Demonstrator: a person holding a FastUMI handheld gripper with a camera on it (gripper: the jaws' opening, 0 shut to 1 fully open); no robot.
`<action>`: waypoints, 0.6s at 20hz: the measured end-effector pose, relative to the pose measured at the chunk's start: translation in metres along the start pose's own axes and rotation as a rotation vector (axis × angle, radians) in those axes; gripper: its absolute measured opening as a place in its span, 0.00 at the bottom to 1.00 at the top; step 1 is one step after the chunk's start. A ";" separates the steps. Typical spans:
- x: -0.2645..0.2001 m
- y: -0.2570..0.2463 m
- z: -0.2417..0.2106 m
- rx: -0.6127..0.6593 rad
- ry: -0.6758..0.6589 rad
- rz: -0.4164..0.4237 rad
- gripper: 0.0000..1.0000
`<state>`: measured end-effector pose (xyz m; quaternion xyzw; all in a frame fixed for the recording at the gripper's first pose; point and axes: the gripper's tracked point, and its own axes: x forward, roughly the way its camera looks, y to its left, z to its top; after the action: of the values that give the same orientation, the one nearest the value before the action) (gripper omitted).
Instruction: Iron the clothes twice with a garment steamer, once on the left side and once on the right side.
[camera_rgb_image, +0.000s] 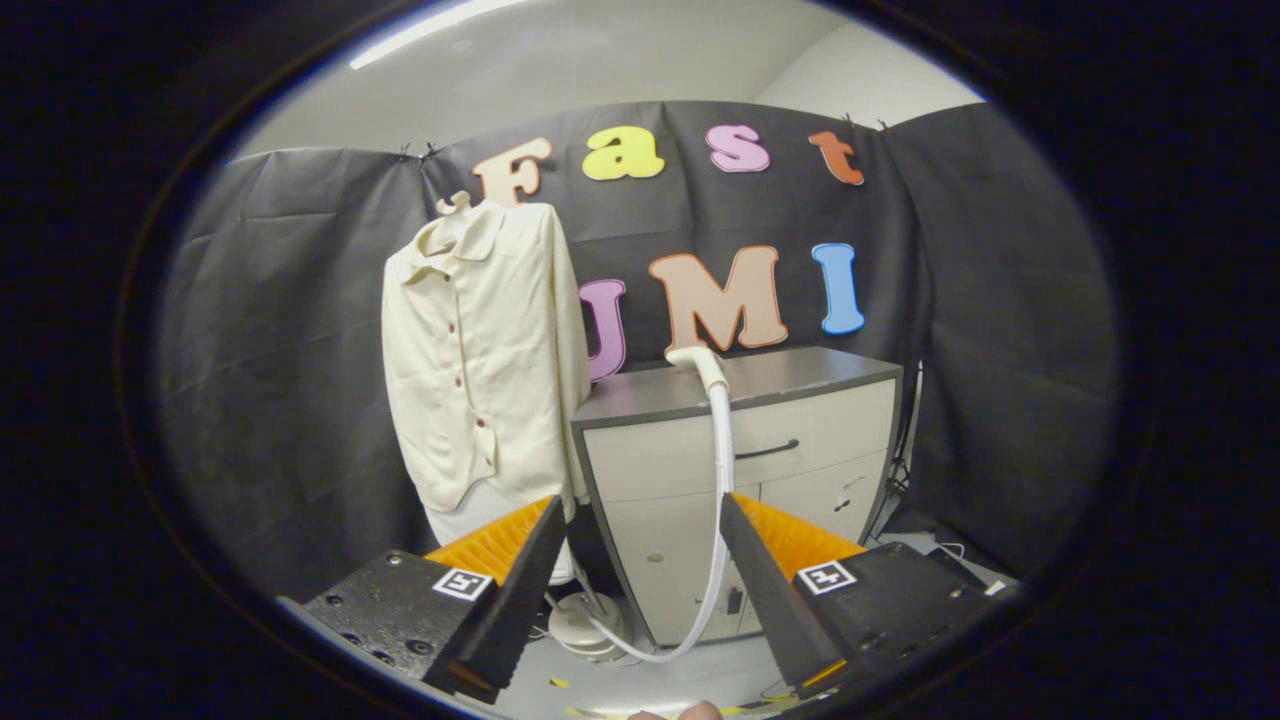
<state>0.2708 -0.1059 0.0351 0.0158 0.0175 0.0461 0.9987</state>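
Recording booth set up indoors, not a lived-in home: black cloth wall (280, 380) pinned up beyond the fingers, plain white ceiling with a strip light (430, 35) above it. Staged household props only: cream blouse (485, 350) on a hanger ahead of the left finger, grey-topped cabinet (800, 430) ahead of the right finger, steamer hose (720, 470) running down its front to a base on the floor, loose cables beside.

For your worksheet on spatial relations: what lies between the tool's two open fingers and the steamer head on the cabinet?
In the gripper view, the white steamer hose runs from the steamer head on the cabinet down the cabinet front between the open tool fingers.
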 end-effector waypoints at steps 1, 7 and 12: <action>0.011 -0.002 0.002 0.014 0.002 0.000 0.95; 0.077 -0.010 0.015 -0.022 0.021 -0.041 0.95; 0.119 -0.012 0.031 -0.061 0.057 -0.085 0.95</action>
<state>0.3915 -0.1075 0.0618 -0.0166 0.0454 0.0048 0.9988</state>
